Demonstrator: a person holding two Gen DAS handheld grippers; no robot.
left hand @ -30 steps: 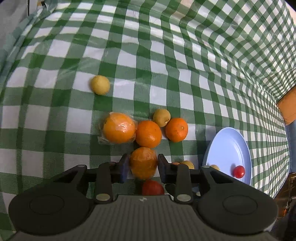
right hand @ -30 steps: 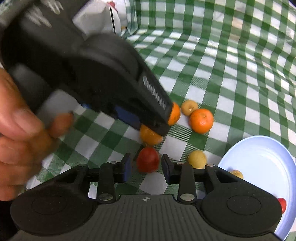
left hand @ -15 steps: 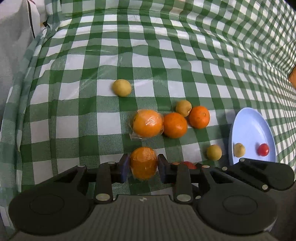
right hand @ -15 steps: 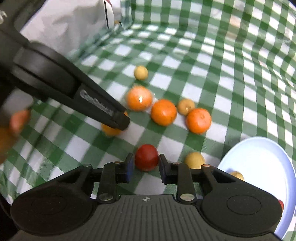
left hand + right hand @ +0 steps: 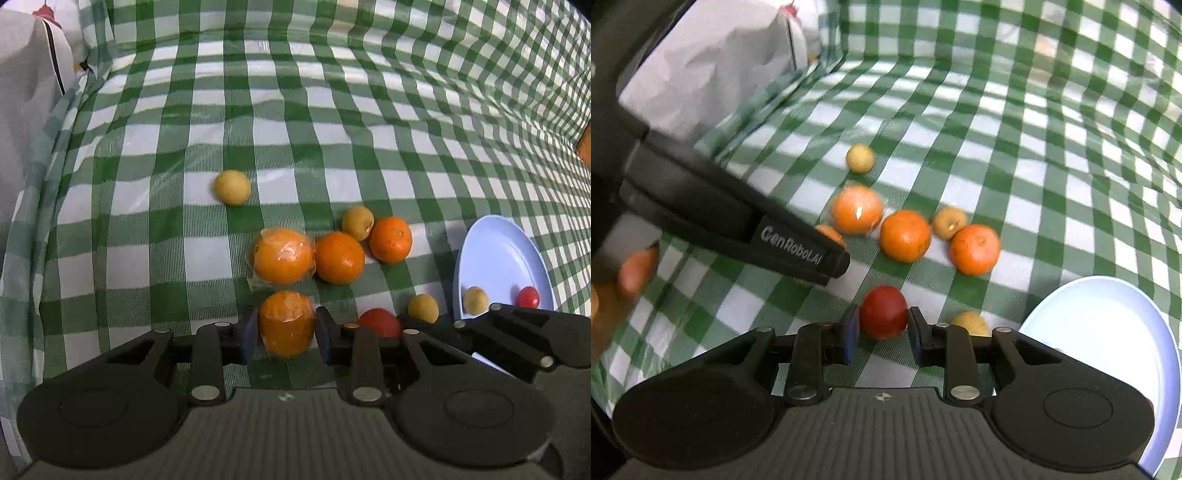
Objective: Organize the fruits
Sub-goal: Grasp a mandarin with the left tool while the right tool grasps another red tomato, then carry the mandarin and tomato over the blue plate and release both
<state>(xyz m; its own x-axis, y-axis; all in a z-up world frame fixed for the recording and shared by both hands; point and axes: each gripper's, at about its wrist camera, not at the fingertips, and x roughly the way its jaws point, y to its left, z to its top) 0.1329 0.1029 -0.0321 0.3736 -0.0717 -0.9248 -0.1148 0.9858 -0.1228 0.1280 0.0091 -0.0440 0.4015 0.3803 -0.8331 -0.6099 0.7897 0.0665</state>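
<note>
My left gripper (image 5: 286,328) is shut on a plastic-wrapped orange (image 5: 287,322) held above the checked cloth. My right gripper (image 5: 882,328) is shut on a red tomato (image 5: 883,311), which also shows in the left wrist view (image 5: 380,322). A wrapped orange (image 5: 283,255), a bare orange (image 5: 339,257) and a third orange (image 5: 390,239) lie in a row, with a small yellow fruit (image 5: 357,223) behind them. Another yellow fruit (image 5: 232,187) lies apart at the left. A light blue plate (image 5: 506,254) at the right holds a yellow fruit (image 5: 475,300) and a small red tomato (image 5: 527,297).
One yellow fruit (image 5: 423,308) lies on the cloth just left of the plate. The green-and-white checked cloth (image 5: 332,122) covers the table; its left edge drops off beside a white garment (image 5: 26,96). The left gripper's body (image 5: 738,225) crosses the right wrist view.
Both grippers have lifted and drawn back with their fruits, so more of the table shows. The left gripper's body has swung left in the right wrist view, uncovering the oranges.
</note>
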